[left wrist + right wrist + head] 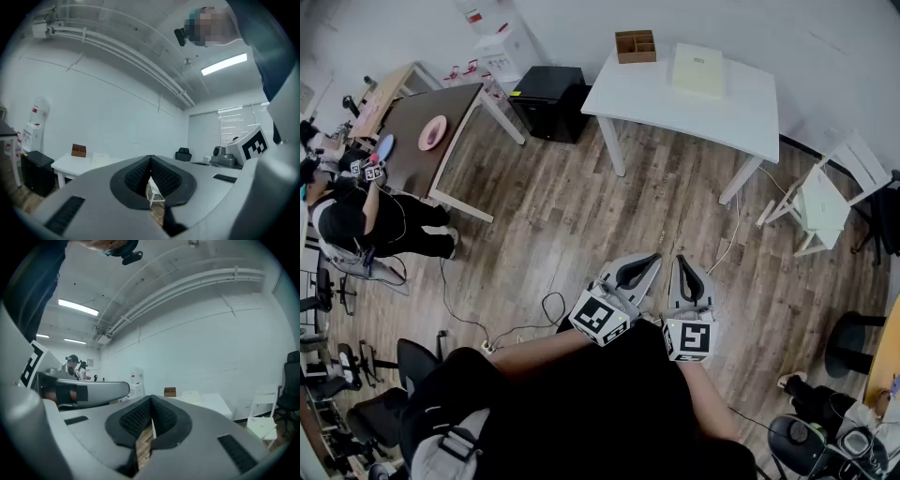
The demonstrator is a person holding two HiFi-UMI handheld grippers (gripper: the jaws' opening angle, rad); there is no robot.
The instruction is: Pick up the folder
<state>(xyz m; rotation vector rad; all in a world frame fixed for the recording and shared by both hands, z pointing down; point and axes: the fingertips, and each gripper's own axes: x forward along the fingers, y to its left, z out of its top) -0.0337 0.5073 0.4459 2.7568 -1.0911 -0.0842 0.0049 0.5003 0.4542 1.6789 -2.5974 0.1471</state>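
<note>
The pale yellow folder (698, 70) lies flat on the white table (741, 117) at the far side of the room, next to a brown wooden organiser (636, 46). My left gripper (649, 262) and right gripper (682, 264) are held side by side close to my body, far from the table, both pointing level towards it. Each is shut with nothing between its jaws. The left gripper view looks past its shut gripper (150, 159) at the folder (100, 158), small in the distance. The right gripper view shows its gripper (151, 401) and the folder (191, 396).
Wooden floor lies between me and the table. A black cabinet (548, 101) stands left of the table and a white chair (820, 197) to its right. A brown table (412, 141) with a pink plate and a seated person (356, 220) are at the left. Cables (520, 323) run across the floor.
</note>
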